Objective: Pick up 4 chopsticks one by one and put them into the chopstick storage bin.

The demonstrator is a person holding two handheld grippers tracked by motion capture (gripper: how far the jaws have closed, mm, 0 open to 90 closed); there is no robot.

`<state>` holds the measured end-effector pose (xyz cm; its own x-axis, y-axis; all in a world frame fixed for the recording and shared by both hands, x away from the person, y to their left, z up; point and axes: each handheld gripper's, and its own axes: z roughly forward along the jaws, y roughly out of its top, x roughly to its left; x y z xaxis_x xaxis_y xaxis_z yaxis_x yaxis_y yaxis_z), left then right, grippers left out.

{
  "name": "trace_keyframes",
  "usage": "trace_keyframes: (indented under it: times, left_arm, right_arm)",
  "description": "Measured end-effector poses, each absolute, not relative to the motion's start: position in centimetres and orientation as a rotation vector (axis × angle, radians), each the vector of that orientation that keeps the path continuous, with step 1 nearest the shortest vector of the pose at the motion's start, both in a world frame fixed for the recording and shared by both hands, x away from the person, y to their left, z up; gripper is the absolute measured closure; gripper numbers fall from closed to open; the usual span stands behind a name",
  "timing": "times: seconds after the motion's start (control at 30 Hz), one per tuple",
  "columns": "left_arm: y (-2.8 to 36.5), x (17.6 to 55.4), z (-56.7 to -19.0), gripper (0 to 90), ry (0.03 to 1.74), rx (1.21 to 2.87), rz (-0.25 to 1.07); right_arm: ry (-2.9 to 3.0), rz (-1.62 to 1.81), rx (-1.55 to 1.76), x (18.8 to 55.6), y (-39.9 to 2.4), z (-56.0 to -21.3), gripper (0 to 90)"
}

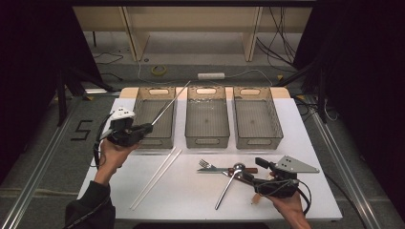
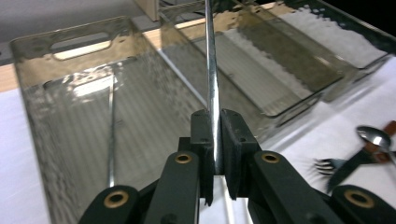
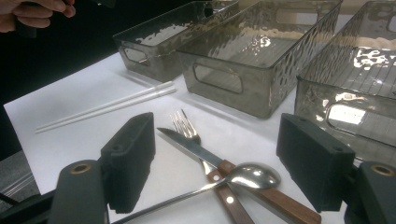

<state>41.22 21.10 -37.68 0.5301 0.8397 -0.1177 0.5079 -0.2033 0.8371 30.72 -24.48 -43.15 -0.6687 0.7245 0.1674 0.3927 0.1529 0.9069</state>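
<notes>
Metal chopstick (image 1: 168, 106) being gripped by left gripper (image 1: 143, 130), slanting over left bin (image 1: 143, 102) holding its twin | right gripper (image 1: 250, 175) gaping above spoon (image 1: 229, 183), fork (image 1: 206, 164), knife (image 1: 224, 170) | white chopsticks (image 1: 157, 176) lying between.

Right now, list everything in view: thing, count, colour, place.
bins: three, smoky clear, in a row at the table's far side
metal chopstick: one, silver, clamped in the left gripper over the left bin; another thin rod lies inside that bin
white chopsticks: two, on the table in front of the left bin
fork, knife, spoon: one each, steel, wooden handles on fork and knife, piled near the right gripper
table: white
left gripper: black, shut
right gripper: black, open over the cutlery
</notes>
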Motion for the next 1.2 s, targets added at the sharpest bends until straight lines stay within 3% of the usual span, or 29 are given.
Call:
trace_keyframes:
  times: [1.2]
  left_arm:
    - [23.9,45.3,-41.7,83.6,1.335,1.836,0.485]
  right_arm:
    - [2.123,1.525,1.106,31.0,-24.7,-43.3,29.2]
